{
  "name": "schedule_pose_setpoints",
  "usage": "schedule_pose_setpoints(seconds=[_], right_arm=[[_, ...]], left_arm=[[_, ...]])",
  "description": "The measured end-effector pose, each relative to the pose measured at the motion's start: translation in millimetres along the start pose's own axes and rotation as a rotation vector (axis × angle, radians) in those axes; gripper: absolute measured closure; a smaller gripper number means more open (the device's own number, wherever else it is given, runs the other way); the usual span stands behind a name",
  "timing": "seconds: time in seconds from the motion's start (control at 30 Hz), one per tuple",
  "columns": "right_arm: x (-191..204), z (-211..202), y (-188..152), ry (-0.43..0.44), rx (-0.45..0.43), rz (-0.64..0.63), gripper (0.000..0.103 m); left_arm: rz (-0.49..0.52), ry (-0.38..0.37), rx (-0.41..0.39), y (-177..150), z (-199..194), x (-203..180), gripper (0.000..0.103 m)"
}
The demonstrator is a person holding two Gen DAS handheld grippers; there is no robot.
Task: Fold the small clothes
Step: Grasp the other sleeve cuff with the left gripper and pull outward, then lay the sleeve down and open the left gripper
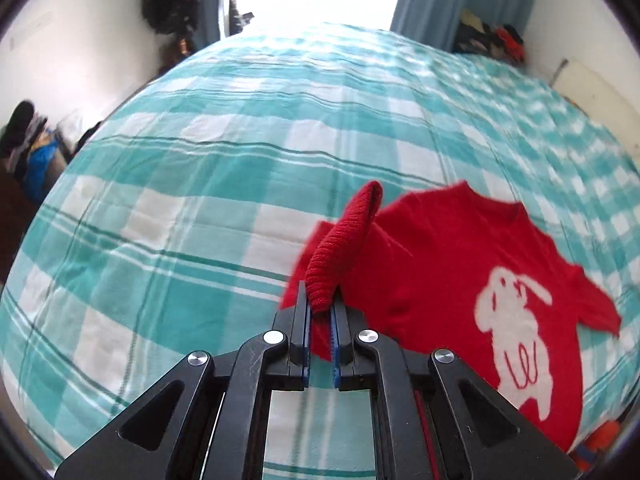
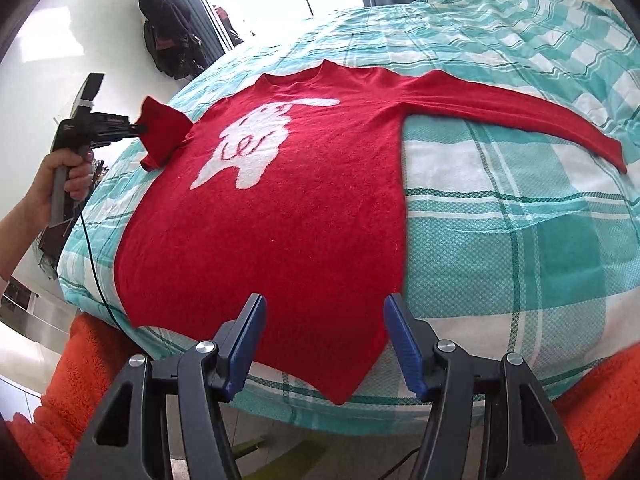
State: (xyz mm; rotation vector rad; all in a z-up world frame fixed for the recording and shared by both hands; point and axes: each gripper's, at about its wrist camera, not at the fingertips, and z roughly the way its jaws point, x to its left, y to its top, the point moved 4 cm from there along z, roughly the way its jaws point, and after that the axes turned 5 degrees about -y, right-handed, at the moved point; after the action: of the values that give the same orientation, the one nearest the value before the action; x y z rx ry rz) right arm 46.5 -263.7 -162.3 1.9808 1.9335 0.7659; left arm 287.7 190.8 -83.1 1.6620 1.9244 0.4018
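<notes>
Between the fingers of the left gripper (image 1: 320, 312), in the left wrist view, sat the ribbed cuff of a red sleeve (image 1: 346, 248), pinched by the blue pads and lifted clear of the bed (image 1: 200, 160). That sleeve rose from the near edge of the red sweater (image 1: 440, 280), which lay on the teal and white checked bedcover to the right of the gripper. A white rabbit motif (image 1: 516, 320) showed on the sweater's chest. Beyond the bed stood a blue curtain (image 1: 440, 0) beside a bright window, and dark clothes (image 1: 168, 0) hung on the white wall at the far left.

Over the sweater's hem, in the right wrist view, the right gripper (image 2: 324, 344) hovered with its fingers spread wide, nothing between them. The sweater (image 2: 300, 220) lay flat, front up, across the bed (image 2: 520, 240), collar away from the camera, its hem at the near edge of the mattress. Its other sleeve (image 2: 520, 112) stretched out flat to the right across the bedcover. At the far left the person's hand (image 2: 60, 176) held the left gripper (image 2: 138, 128), whose fingers pinched the folded-up cuff above the sweater's side. An orange fleecy garment (image 2: 80, 380) showed along the bottom on both sides of the gripper.
</notes>
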Motion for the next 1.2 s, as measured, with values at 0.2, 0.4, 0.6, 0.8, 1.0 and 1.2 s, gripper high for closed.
schedule_pose_setpoints(seconds=[0.2, 0.4, 0.6, 0.8, 1.0, 1.2], right_arm=[[2, 6, 0, -0.012, 0.014, -0.006, 0.042], [11, 14, -2, -0.033, 0.043, -0.044, 0.042], [21, 11, 0, -0.056, 0.026, -0.090, 0.042], [23, 20, -1, -0.067, 0.056, -0.110, 0.042], [32, 21, -3, -0.066, 0.051, -0.145, 0.042], [31, 28, -6, -0.062, 0.076, -0.142, 0.042]], left_arm=[[-0.329, 0.140, -0.043, -2, -8, 144, 0.097], [-0.415, 0.157, -0.014, -22, 12, 178, 0.097], [-0.468, 0.195, 0.031, -49, 4, 186, 0.098], [-0.456, 0.174, 0.154, -91, 27, 192, 0.090], [-0.581, 0.066, -0.004, -93, 1, 208, 0.034], [-0.582, 0.033, 0.015, -91, 21, 209, 0.050]])
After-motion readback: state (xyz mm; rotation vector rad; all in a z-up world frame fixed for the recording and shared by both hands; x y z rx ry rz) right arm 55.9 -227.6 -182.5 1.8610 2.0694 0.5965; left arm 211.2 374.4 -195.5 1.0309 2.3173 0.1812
